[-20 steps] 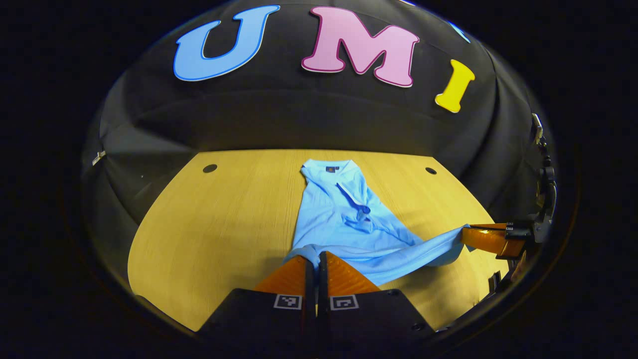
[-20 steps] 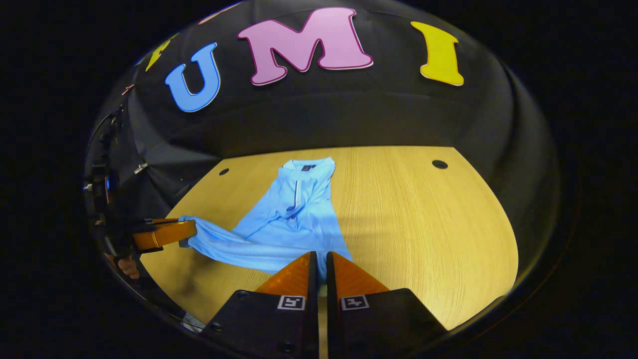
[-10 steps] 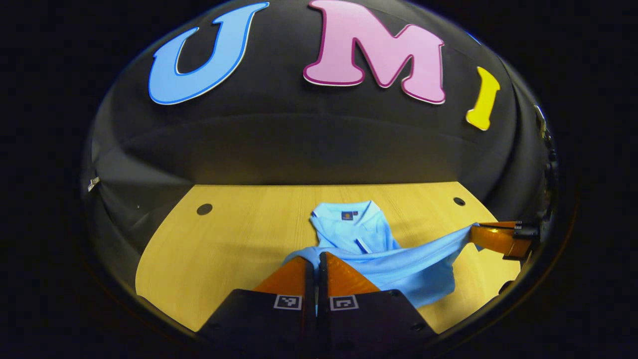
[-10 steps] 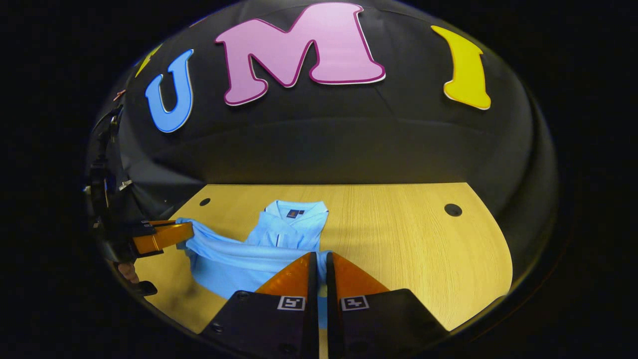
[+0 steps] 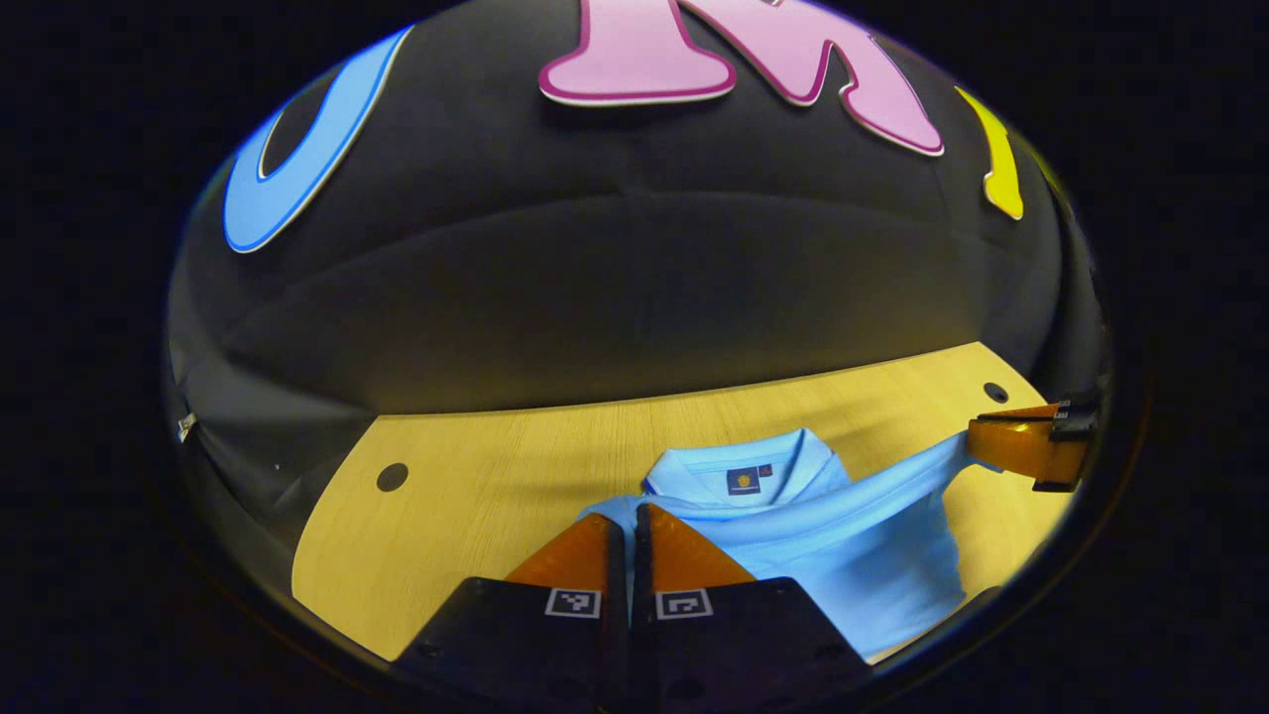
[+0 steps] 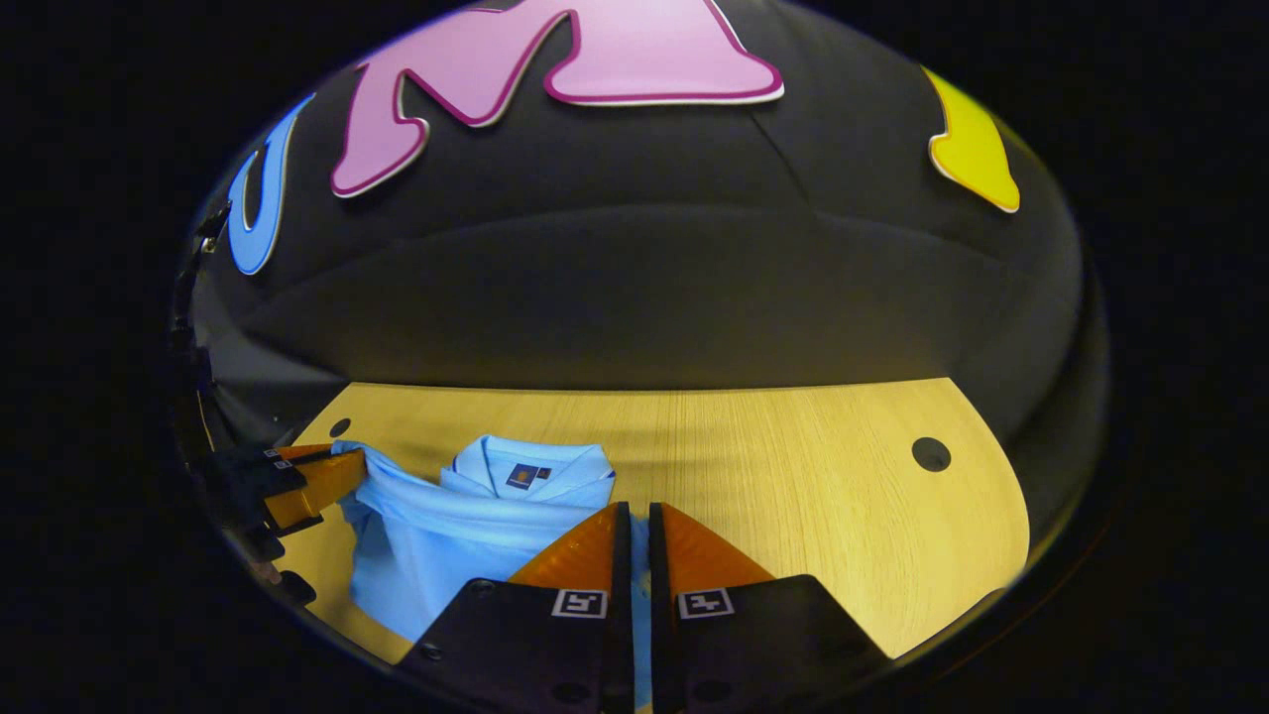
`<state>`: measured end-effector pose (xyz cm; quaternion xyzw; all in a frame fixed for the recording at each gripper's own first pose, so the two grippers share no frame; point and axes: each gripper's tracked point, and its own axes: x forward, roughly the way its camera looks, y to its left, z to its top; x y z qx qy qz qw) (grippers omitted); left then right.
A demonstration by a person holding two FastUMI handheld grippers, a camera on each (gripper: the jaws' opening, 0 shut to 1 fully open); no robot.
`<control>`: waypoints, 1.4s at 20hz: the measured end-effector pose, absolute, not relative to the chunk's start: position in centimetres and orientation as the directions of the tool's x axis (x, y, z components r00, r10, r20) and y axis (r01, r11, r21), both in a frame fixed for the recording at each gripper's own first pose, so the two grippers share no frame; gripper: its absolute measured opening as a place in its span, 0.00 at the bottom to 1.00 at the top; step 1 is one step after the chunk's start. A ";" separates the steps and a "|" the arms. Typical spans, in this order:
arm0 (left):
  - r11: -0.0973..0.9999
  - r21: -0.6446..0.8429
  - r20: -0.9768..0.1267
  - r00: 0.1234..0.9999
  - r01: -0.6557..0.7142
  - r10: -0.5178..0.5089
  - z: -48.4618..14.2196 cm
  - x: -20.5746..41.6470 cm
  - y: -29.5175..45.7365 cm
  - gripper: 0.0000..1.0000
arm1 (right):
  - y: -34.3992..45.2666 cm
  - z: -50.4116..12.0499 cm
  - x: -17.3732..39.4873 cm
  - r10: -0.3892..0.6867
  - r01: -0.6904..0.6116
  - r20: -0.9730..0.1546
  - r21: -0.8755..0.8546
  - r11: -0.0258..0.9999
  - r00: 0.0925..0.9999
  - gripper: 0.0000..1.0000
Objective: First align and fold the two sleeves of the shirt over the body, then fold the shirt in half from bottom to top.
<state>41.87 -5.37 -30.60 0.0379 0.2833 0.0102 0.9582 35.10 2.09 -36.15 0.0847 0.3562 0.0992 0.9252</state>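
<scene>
Now you are on the last fold, by my reading: your left gripper (image 5: 630,521) is clenched on one bottom corner of the shirt (image 5: 843,555), its fingers pressed together with the light-blue cloth caught between them. The hem is lifted off the wooden table (image 5: 476,486) and hangs stretched just short of the collar (image 5: 739,476). I judge the sleeves already folded in, since none sticks out at either side, though the raised cloth hides the body beneath. What is left is to carry the hem over the collar end, lay it down and let go.

Moving right, your right gripper (image 6: 634,526) likewise pinches the other bottom corner, fingers closed on the fabric.

From the left gripper view you get the hem as one taut band running across to the right gripper (image 5: 1021,446), with the cloth hanging below it. From the right gripper view you get instead the wide bare stretch of table to the right of the shirt, and the left gripper (image 6: 307,481) holding its corner at the far left.
</scene>
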 end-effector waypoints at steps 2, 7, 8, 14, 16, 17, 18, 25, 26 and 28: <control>0.997 0.075 -0.556 0.829 -0.009 0.049 -31.8 43.2 -5.2 0.06 | 2.2 -37.7 36.3 0.237 -0.112 -0.659 0.226 0.968 0.714 0.11; 0.995 0.094 -0.631 0.772 -0.017 0.073 -35.9 44.2 -4.8 0.06 | 3.4 -41.3 37.4 0.235 -0.120 -0.701 0.211 0.970 0.673 0.11; 0.995 0.096 -0.645 0.760 -0.019 0.077 -36.7 44.2 -4.9 0.06 | 3.7 -42.0 37.5 0.235 -0.120 -0.708 0.209 0.971 0.666 0.11; 0.995 0.098 -0.683 0.725 -0.029 0.088 -38.8 43.9 -4.5 0.06 | 4.5 -45.4 36.8 0.235 -0.127 -0.754 0.200 0.972 0.613 0.11; 0.994 0.106 -0.696 0.711 -0.027 0.094 -39.3 43.7 -4.5 0.06 | 4.5 -45.8 36.5 0.228 -0.119 -0.766 0.197 0.973 0.601 0.11; 0.993 0.112 -0.708 0.700 -0.023 0.096 -39.5 43.5 -4.5 0.06 | 4.7 -45.9 36.3 0.229 -0.110 -0.772 0.204 0.973 0.593 0.11; 0.992 0.123 -0.714 0.693 -0.021 0.103 -39.7 43.3 -4.5 0.08 | 4.7 -46.0 36.4 0.226 -0.101 -0.771 0.207 0.973 0.595 0.11; 0.986 0.156 -0.706 0.693 -0.050 0.147 -39.6 43.1 -3.9 0.31 | 3.3 -45.9 36.2 0.172 -0.086 -0.780 0.151 0.985 0.601 0.34; 0.983 0.172 -0.702 0.692 -0.061 0.165 -39.3 43.0 -3.5 0.38 | 3.1 -45.8 36.2 0.163 -0.083 -0.780 0.142 0.986 0.605 0.46; 0.980 0.190 -0.692 0.699 -0.066 0.181 -38.9 42.7 -3.4 0.65 | 3.1 -45.4 36.1 0.167 -0.079 -0.772 0.150 0.985 0.613 0.67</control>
